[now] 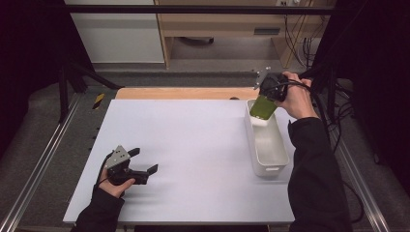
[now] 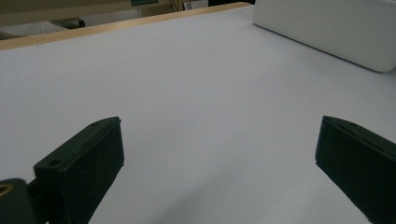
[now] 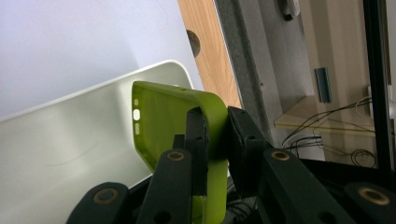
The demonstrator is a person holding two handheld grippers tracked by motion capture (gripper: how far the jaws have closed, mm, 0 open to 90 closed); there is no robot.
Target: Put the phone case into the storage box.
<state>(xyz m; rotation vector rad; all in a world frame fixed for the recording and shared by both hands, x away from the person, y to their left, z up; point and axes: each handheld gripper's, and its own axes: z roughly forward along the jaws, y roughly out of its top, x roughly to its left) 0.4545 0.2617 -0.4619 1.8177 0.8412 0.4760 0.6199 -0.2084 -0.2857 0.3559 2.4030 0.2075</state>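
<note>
A lime-green phone case (image 1: 262,107) hangs over the far end of a white bin (image 1: 269,145), pinched by its edge in my right gripper (image 1: 271,89). In the right gripper view the case (image 3: 163,116) sits clamped between the two black jaws, my right gripper (image 3: 215,135) shut on its side wall above the bin (image 3: 70,154). My left gripper (image 1: 145,162) rests low over the white table near the front left, jaws wide apart with nothing between them. The left gripper view shows that gripper (image 2: 219,149) open over bare table, the bin (image 2: 336,28) far off.
The white tabletop (image 1: 183,145) has a wooden strip (image 1: 183,93) along its far edge. Metal rails (image 1: 43,159) run down both sides. A wooden shelf unit (image 1: 232,24) and cables (image 1: 302,43) stand behind the table.
</note>
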